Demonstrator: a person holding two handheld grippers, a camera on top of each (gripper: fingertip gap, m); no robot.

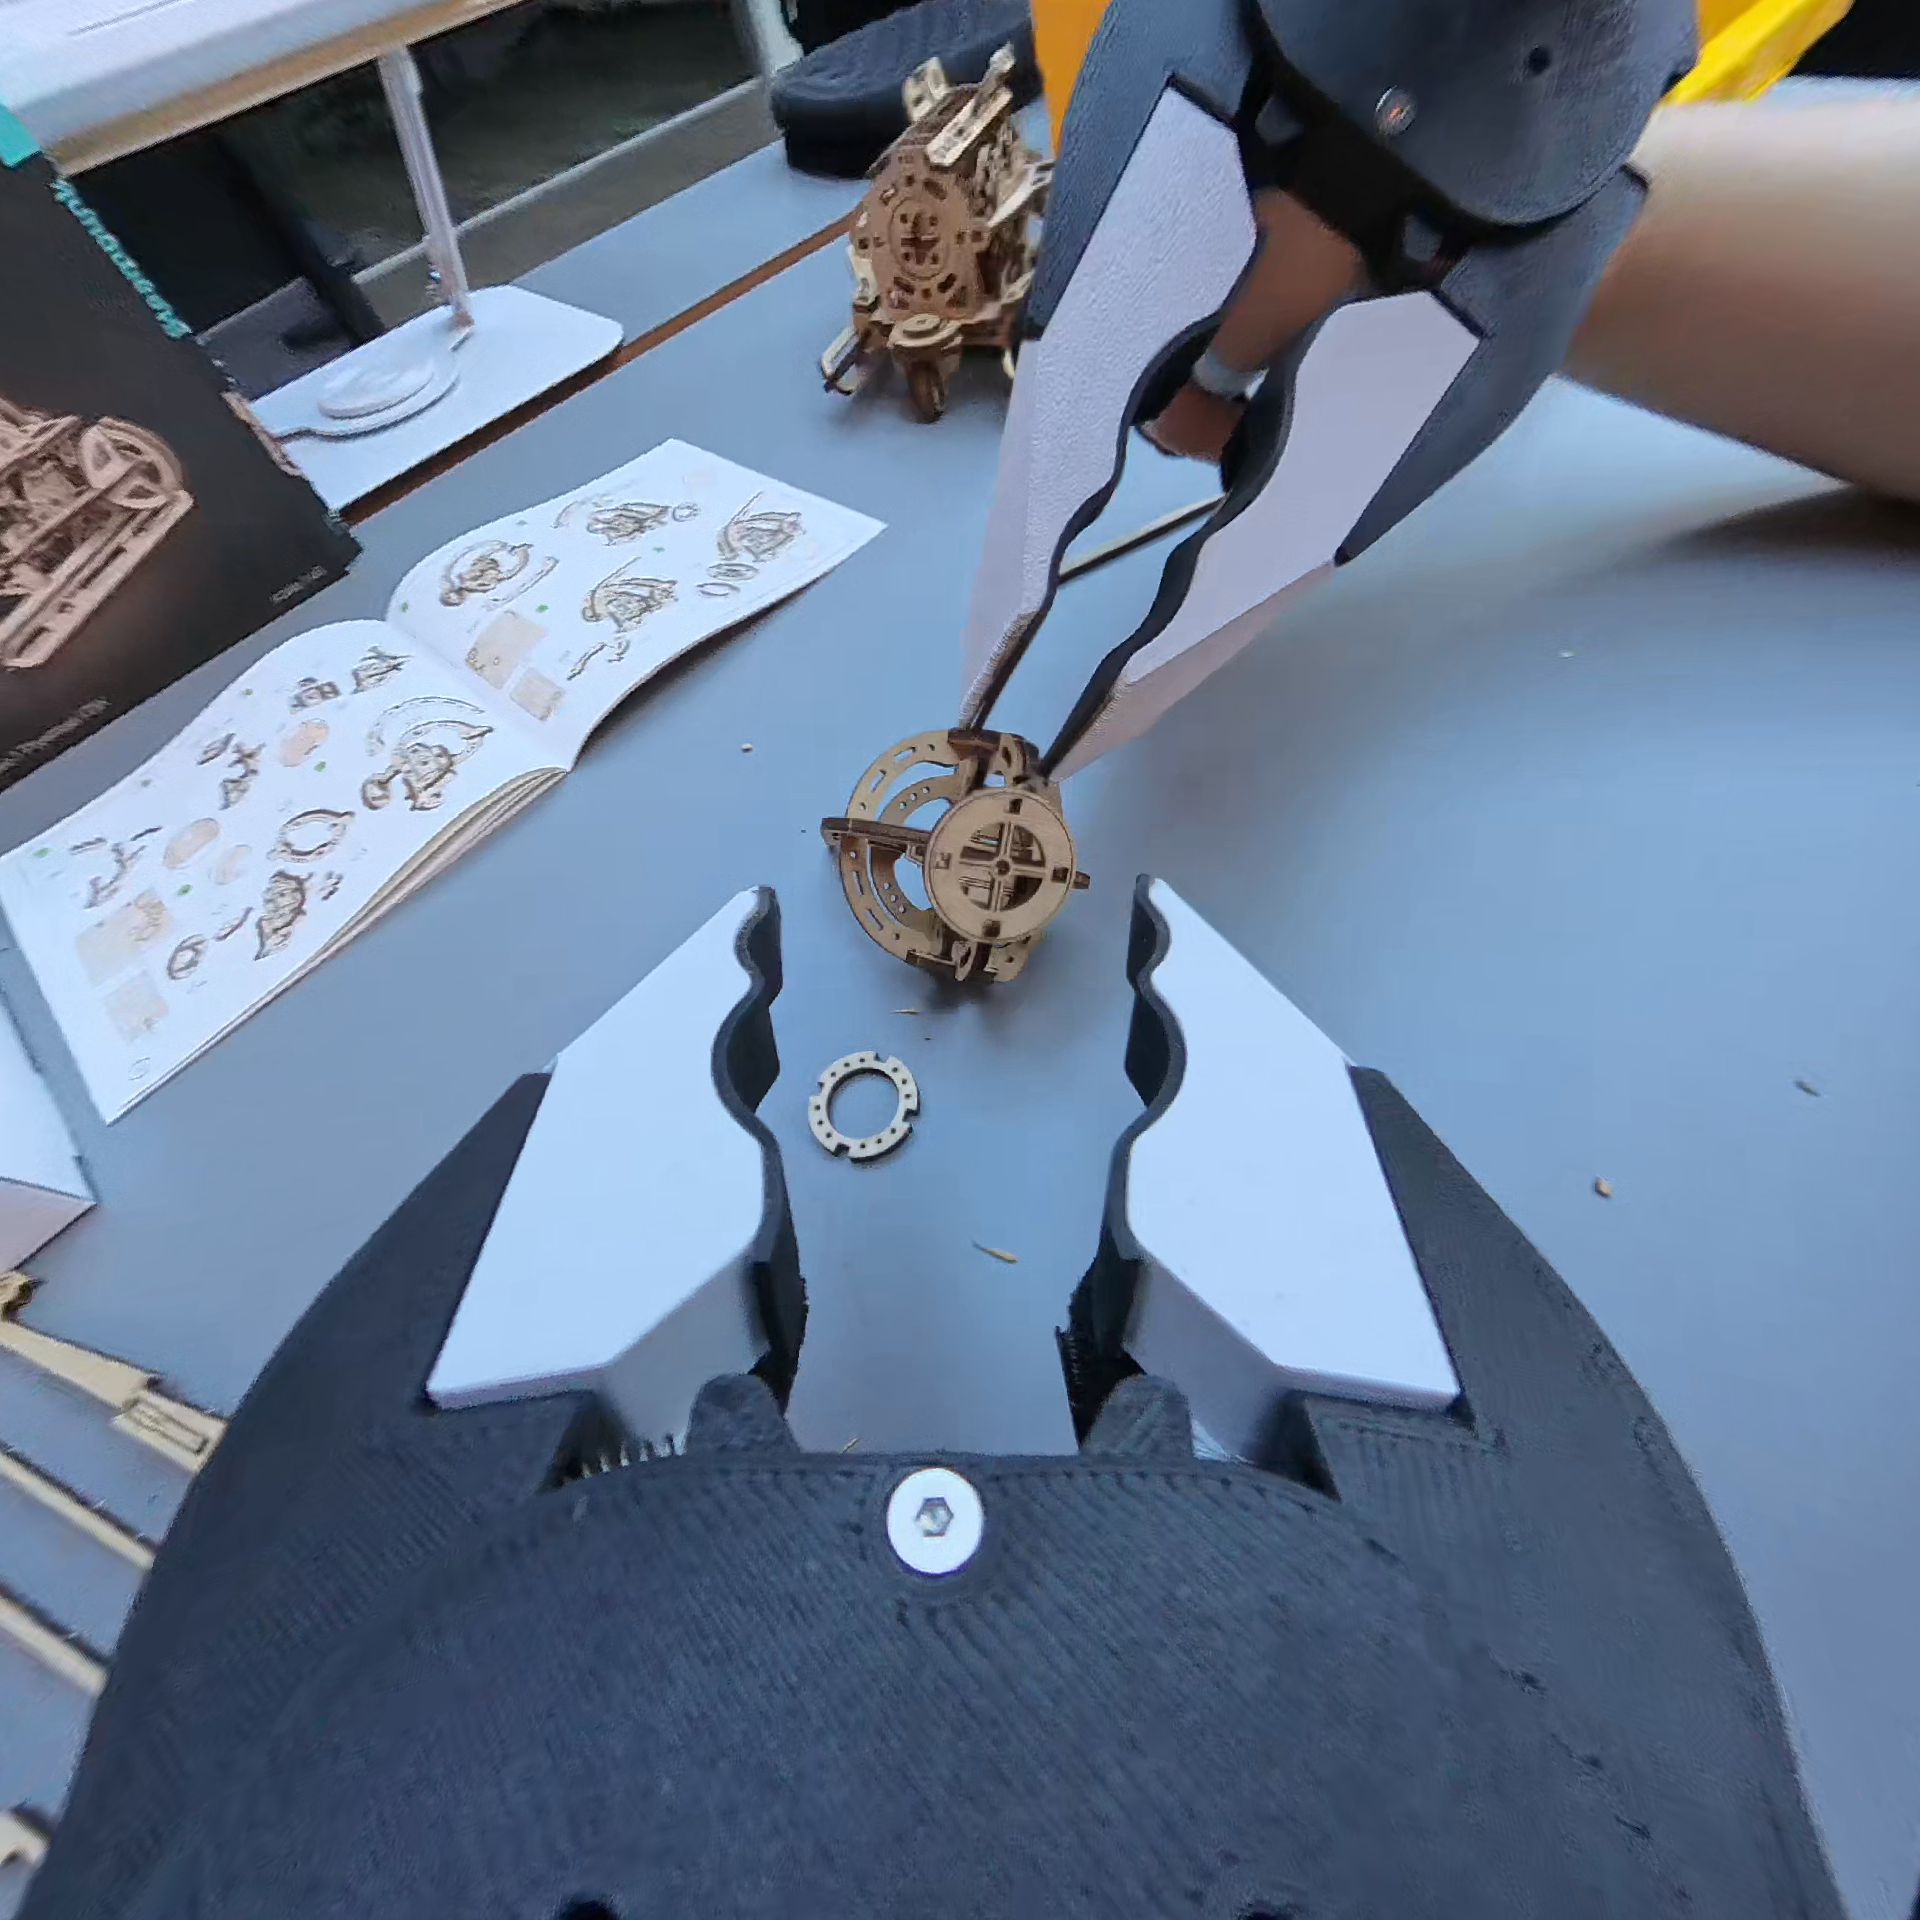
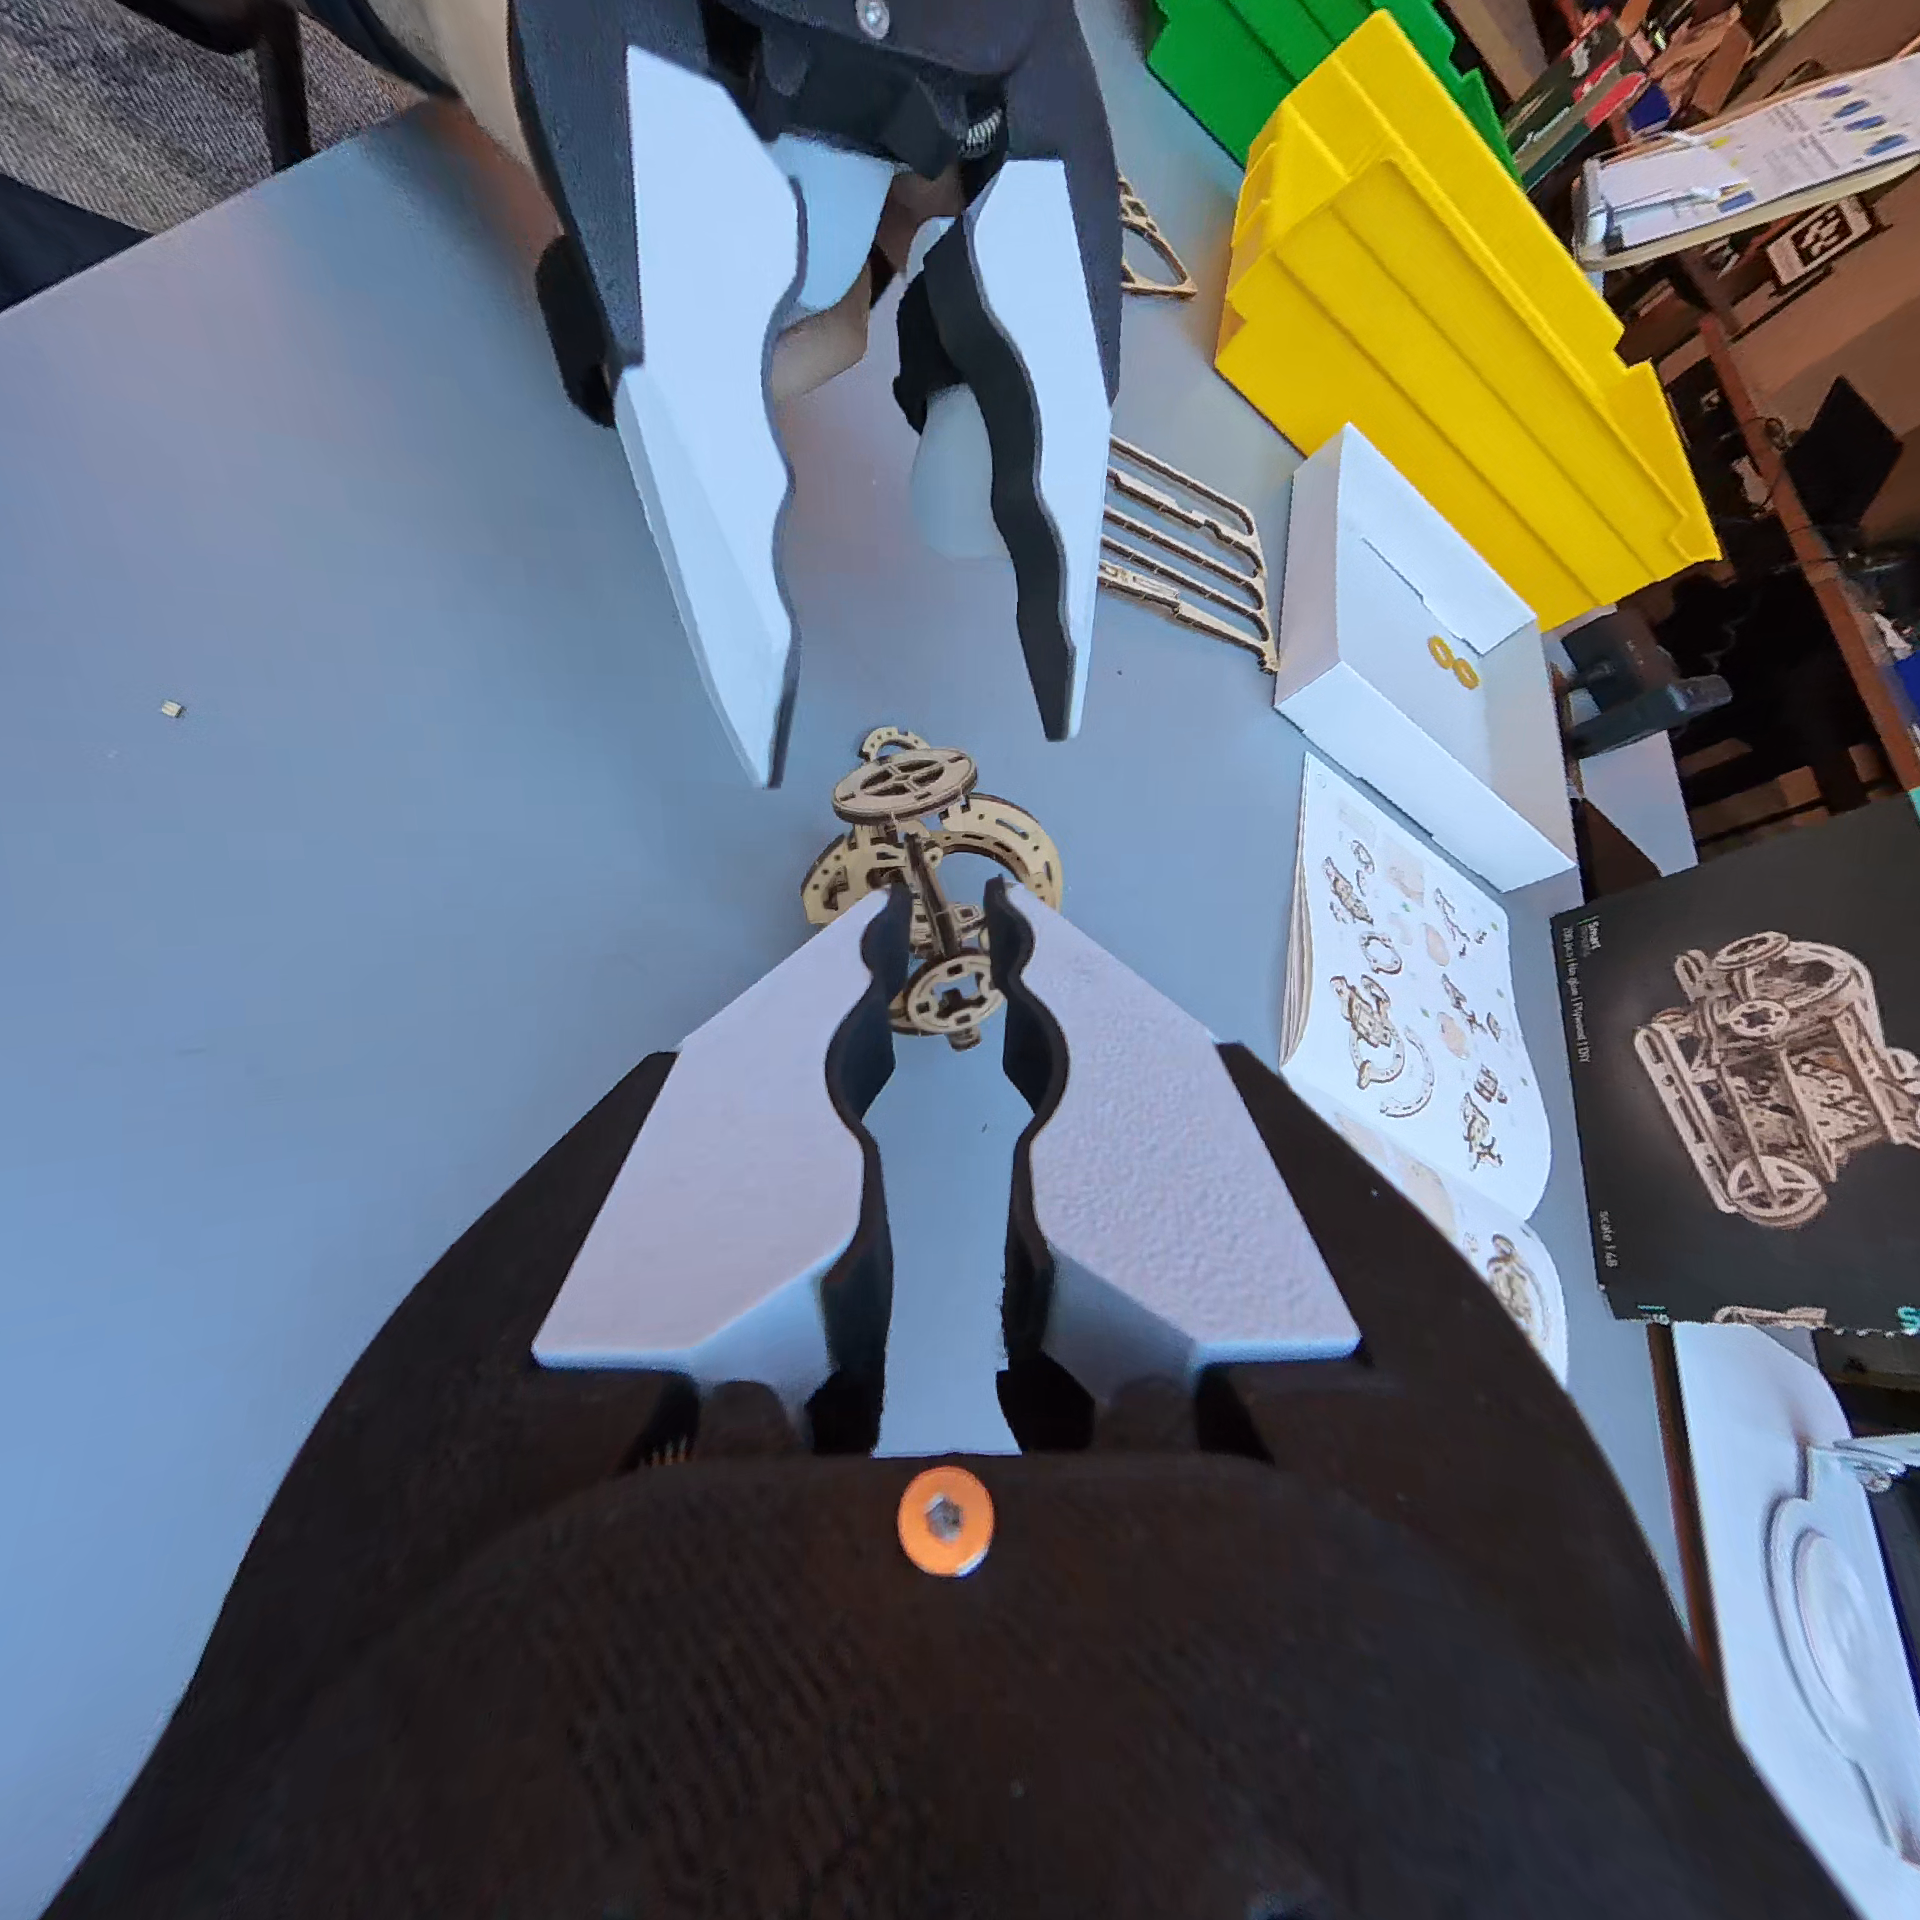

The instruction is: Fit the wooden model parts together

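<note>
- The left claw [image 1: 954, 904] is released, its two white fingers [image 1: 634, 1132] wide apart and holding nothing, low over the grey counter [image 1: 1455, 935].
- Between those fingers, flat on the counter, lies a small notched wooden ring [image 1: 864, 1103], untouched.
- Just beyond the fingertips sits the wooden model [image 1: 951, 854] (round, built of curved bands with a disc facing the left camera), resting on the counter.
- The right claw [image 1: 1010, 746] comes down from the far right with its tips closed to a narrow gap on the model's top edge.
- In the right wrist view that claw [image 2: 940, 904] is nearly clenched, and the model [image 2: 930, 883] sits at and just past its tips, one thin part running between the fingers [image 2: 1091, 1039].
- In the same view the left claw [image 2: 914, 753] hangs on the far side of the model, spread.
- To the left in the left wrist view, an open booklet [image 1: 416, 748] lies flat, with a black box [image 1: 114, 499] beyond it on the left edge.
- Far off on the counter stands a larger finished model [image 1: 940, 239], well apart from the small one.
- A white lamp base [image 1: 436, 364] sits behind the booklet.
- In the right wrist view, yellow bins [image 2: 1455, 343] and a white box [image 2: 1423, 665] line the right side, with wooden part sheets [image 2: 1195, 561] beside them.
</note>
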